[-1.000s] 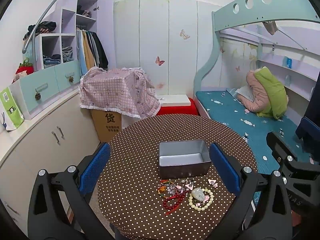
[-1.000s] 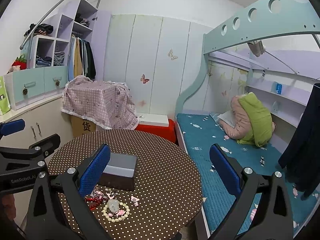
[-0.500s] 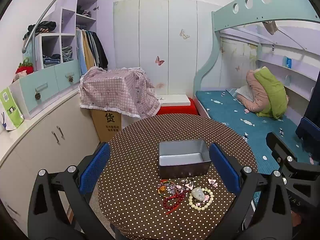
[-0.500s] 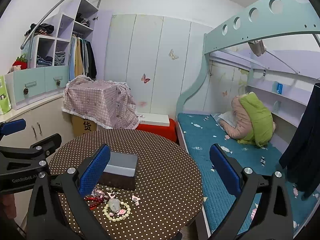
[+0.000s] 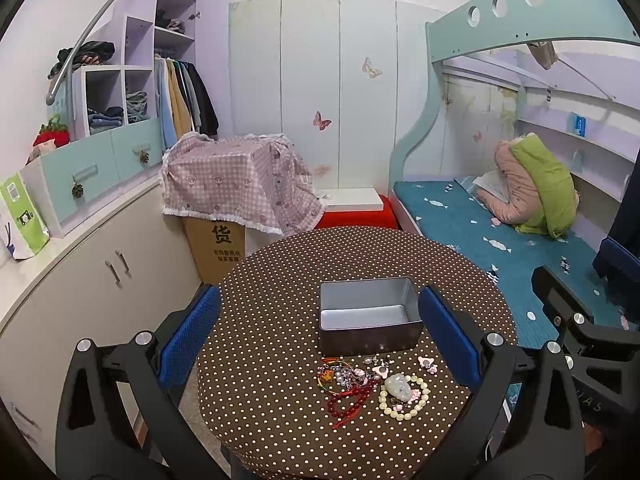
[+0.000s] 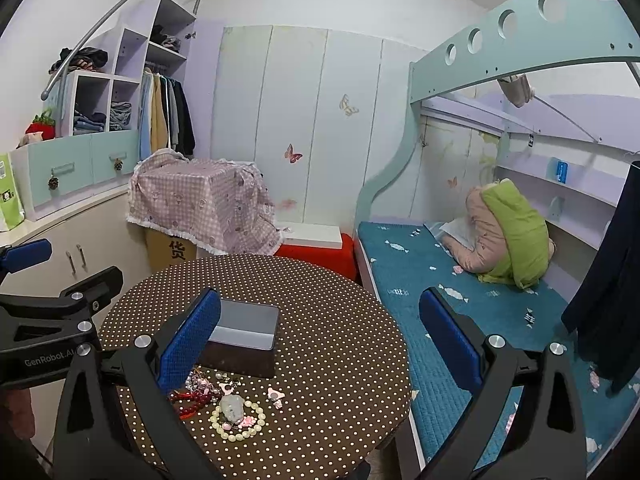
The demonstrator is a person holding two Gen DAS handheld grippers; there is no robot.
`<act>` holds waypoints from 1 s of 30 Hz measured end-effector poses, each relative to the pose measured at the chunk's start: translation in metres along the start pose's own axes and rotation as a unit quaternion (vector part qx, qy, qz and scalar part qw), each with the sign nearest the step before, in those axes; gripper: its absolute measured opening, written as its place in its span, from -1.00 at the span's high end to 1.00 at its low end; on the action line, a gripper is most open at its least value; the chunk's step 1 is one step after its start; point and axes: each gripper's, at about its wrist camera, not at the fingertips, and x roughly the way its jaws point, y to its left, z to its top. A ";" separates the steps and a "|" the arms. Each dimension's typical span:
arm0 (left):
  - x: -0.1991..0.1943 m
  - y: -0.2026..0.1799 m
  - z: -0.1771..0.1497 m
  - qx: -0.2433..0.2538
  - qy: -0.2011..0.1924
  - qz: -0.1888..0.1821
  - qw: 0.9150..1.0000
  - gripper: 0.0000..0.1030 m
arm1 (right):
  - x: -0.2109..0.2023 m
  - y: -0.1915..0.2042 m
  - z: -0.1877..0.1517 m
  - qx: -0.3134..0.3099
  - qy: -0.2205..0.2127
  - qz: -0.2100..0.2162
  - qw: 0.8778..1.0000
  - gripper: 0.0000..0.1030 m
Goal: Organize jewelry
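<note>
An empty grey metal tin (image 5: 369,319) stands on a round brown polka-dot table (image 5: 280,360). In front of it lies a jewelry heap: a cream bead bracelet with a pale stone pendant (image 5: 403,393), a red bead bracelet (image 5: 347,398), a tangle of small charms (image 5: 344,372) and pink clips (image 5: 426,363). My left gripper (image 5: 320,340) is open, above the table, with the tin and heap between its fingers. My right gripper (image 6: 320,344) is open, to the right of the tin (image 6: 244,340) and the cream bracelet (image 6: 237,416). Both hold nothing.
A cardboard box under a pink checked cloth (image 5: 236,184) stands behind the table. A white cabinet (image 5: 80,280) runs along the left. A bunk bed with a teal mattress (image 5: 480,232) is on the right. A red stool (image 5: 356,216) is behind.
The right gripper has shifted slightly; the table and jewelry sit a bit further right in its view. The left gripper is almost still.
</note>
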 end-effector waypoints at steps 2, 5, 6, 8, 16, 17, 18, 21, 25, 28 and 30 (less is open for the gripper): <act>0.000 0.000 0.001 0.000 0.001 -0.001 1.000 -0.90 | 0.000 0.000 0.001 0.000 0.000 0.000 1.000 -0.86; 0.001 0.000 0.001 0.000 0.001 0.000 1.000 -0.90 | 0.001 0.002 0.000 0.000 0.001 0.001 1.000 -0.86; 0.002 0.001 0.001 0.000 0.001 0.000 1.000 -0.90 | 0.001 0.001 0.001 0.001 0.002 0.002 1.000 -0.86; 0.002 0.001 0.001 0.000 0.001 0.000 1.000 -0.90 | 0.002 0.001 0.001 0.003 0.004 0.004 1.000 -0.86; 0.006 0.000 0.000 0.000 0.005 0.000 1.000 -0.90 | 0.006 0.000 0.001 0.002 0.008 0.004 1.000 -0.86; 0.007 0.000 0.000 0.000 0.006 0.000 1.000 -0.91 | 0.006 0.000 0.000 0.002 0.008 0.004 1.000 -0.86; 0.007 0.000 0.000 0.000 0.007 0.000 1.000 -0.91 | 0.007 0.000 0.000 0.002 0.009 0.004 1.000 -0.86; 0.011 0.001 -0.002 0.000 0.013 -0.002 1.000 -0.91 | 0.009 -0.001 -0.003 0.002 0.013 0.004 1.000 -0.86; 0.020 0.001 -0.006 0.001 0.025 -0.002 1.000 -0.91 | 0.015 0.001 -0.007 0.000 0.022 0.007 1.000 -0.86; 0.030 0.002 -0.012 0.001 0.043 0.000 0.999 -0.91 | 0.023 0.002 -0.012 0.002 0.036 0.013 0.999 -0.86; 0.039 0.003 -0.017 0.001 0.059 0.004 0.998 -0.91 | 0.030 0.002 -0.016 0.003 0.049 0.015 0.999 -0.86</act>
